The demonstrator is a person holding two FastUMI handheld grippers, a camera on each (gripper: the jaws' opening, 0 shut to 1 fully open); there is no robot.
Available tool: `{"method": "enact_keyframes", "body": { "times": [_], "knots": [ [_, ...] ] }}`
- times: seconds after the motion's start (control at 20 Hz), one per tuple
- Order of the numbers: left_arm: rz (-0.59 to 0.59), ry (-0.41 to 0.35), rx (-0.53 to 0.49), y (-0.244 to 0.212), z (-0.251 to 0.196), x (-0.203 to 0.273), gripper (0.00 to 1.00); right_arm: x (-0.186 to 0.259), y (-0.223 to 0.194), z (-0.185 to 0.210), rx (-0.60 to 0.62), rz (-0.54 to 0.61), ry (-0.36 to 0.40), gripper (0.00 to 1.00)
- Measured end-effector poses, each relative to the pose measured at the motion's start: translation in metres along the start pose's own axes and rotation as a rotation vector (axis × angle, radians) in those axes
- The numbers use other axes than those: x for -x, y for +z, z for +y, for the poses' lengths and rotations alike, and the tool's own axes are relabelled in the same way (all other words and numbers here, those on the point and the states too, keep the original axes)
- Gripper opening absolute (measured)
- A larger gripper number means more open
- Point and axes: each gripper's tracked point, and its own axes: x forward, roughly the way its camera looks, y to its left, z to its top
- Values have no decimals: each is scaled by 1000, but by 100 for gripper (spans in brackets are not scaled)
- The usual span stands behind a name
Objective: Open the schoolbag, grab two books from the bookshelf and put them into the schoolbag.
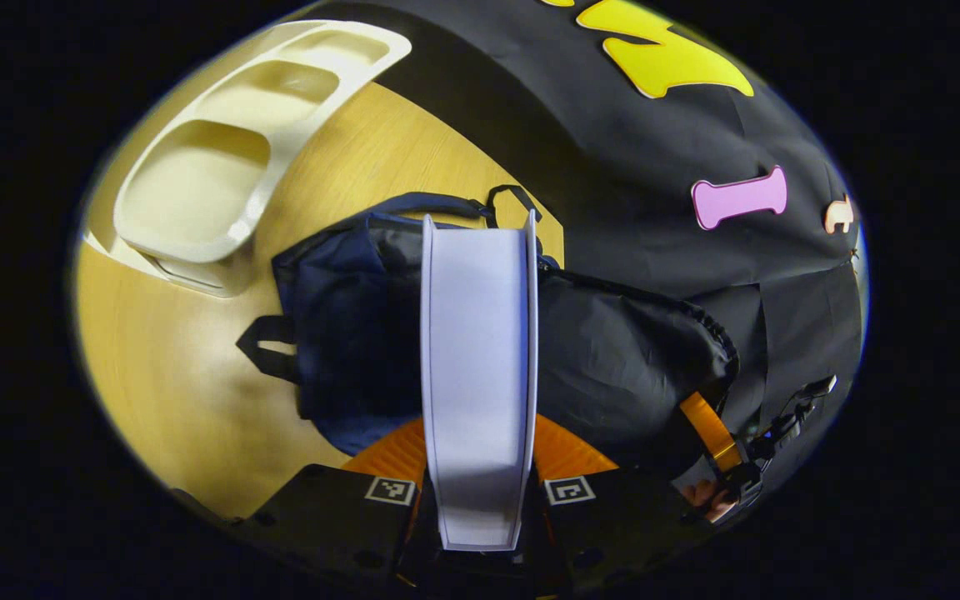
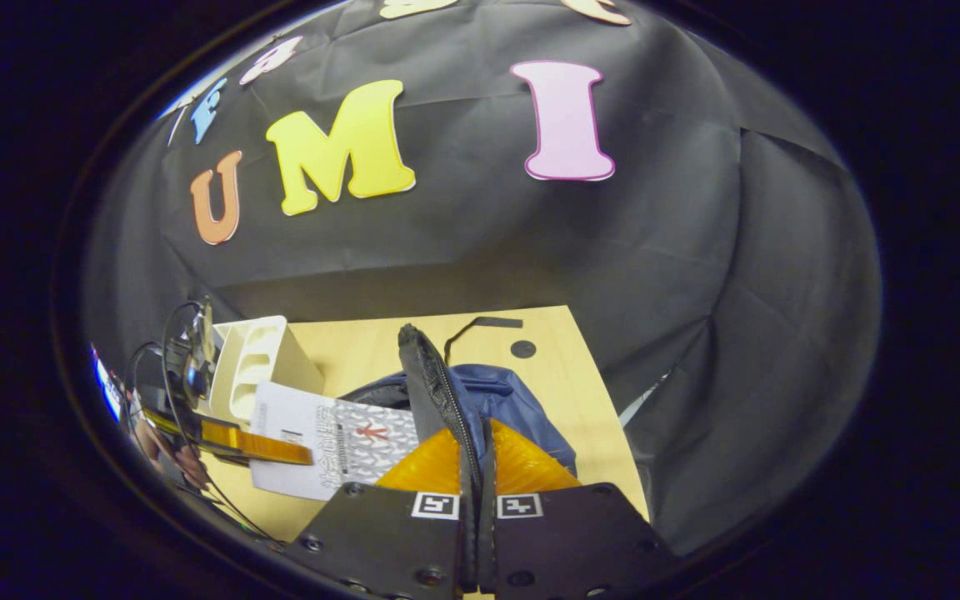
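One book [image 1: 478, 375] is clamped edge-on in the left gripper [image 1: 480, 475], just above the schoolbag [image 1: 347, 333] beside the empty bookshelf [image 1: 222, 158]. Clamped on the bag's zipper edge [image 2: 438, 392], the right gripper [image 2: 477, 475] holds it open; judging by this, packing is well under way, though I cannot tell whether another book is already inside.

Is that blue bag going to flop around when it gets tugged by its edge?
Probably, yes. The bag is soft cloth that sags in folds on the table, so it looks floppy. The right gripper is shut on its zipper edge, which stands up as a thin strip while the rest slumps. It looks light, so it may slide when pulled.
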Motion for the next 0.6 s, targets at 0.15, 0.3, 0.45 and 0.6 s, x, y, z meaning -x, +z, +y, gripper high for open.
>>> {"method": "enact_keyframes", "body": {
  "times": [0.15,0.3,0.45,0.6],
  "knots": [
    [-20,-68,-34,-2,-12,-22,42,0,5,-2,4,-2,0,0],
    [-16,-93,-42,-9,-19,-49,44,-1,8,-3,8,1,-1,0],
    [14,-129,-75,-17,-29,-81,40,2,12,-5,10,-5,-9,2],
    [21,-186,-55,-13,-35,-108,42,3,17,-2,11,-19,-11,2]
  ]
}}
